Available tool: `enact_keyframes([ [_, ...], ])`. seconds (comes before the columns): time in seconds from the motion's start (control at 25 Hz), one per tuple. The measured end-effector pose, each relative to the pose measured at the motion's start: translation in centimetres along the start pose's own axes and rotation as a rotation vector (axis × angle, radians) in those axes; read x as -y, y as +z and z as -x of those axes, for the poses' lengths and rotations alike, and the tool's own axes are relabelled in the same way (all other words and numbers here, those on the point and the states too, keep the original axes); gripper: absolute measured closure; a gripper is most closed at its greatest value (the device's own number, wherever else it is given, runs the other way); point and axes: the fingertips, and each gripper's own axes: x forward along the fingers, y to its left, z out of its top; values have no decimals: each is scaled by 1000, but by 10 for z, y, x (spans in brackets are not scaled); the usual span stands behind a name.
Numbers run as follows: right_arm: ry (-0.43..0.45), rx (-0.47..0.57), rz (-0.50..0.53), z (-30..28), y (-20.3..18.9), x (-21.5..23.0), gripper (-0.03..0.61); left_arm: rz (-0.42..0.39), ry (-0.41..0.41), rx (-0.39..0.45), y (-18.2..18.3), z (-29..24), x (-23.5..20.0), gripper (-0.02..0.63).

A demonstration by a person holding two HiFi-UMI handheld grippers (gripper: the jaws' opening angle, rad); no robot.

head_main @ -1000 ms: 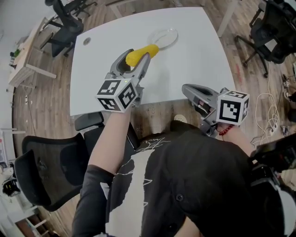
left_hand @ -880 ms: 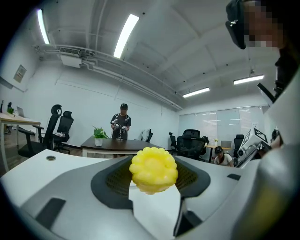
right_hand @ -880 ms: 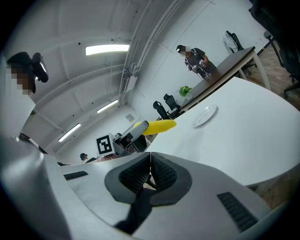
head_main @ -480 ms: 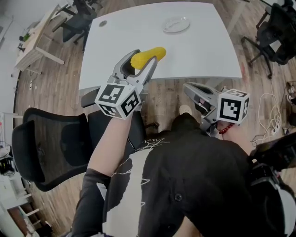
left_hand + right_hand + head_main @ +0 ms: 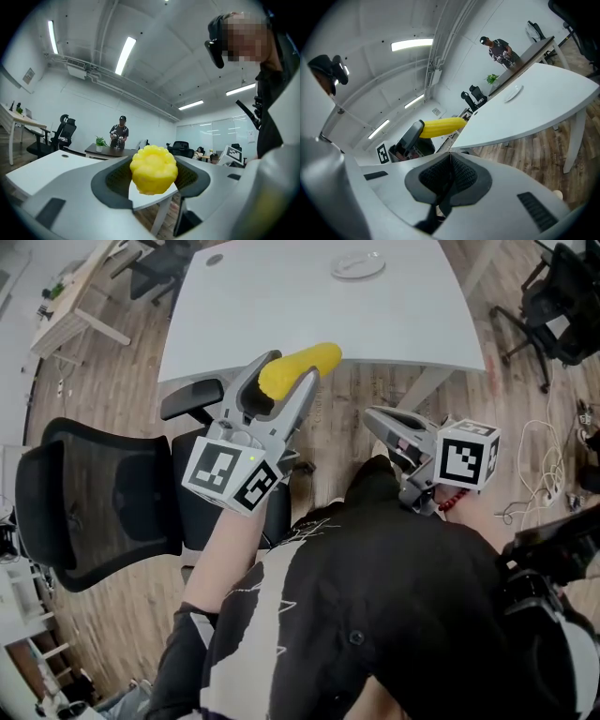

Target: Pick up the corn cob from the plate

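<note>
My left gripper (image 5: 286,381) is shut on the yellow corn cob (image 5: 298,367), which sticks out forward between the jaws, off the table and over the wooden floor. In the left gripper view the corn cob (image 5: 153,168) shows end-on, pressed between both dark pads. The corn cob (image 5: 440,126) also shows from the side in the right gripper view. A clear plate (image 5: 357,264) lies bare on the far part of the white table (image 5: 281,306). My right gripper (image 5: 380,418) is held near my body to the right, its jaws closed together with nothing in them.
A black office chair (image 5: 84,502) stands at my left, and another chair (image 5: 562,296) at the far right. Cables (image 5: 534,498) lie on the wooden floor to the right. A person (image 5: 118,133) stands at a desk across the room.
Both grippers have drawn back from the table toward my body. The corn cob stays in the left jaws. The table and plate now lie farther up in the head view.
</note>
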Motion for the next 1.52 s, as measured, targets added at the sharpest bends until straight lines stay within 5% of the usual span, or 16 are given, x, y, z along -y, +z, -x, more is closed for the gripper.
enact_keyframes([
  [0.64, 62, -86, 47, 113, 19, 26, 561, 132, 267, 54, -43, 37, 120, 367],
  [1.04, 47, -147, 85, 165, 7, 48, 561, 180, 321, 48, -70, 31, 190, 367],
  [1.52, 30, -186, 137, 187, -7, 72, 563, 210, 418, -8, -104, 43, 210, 367],
])
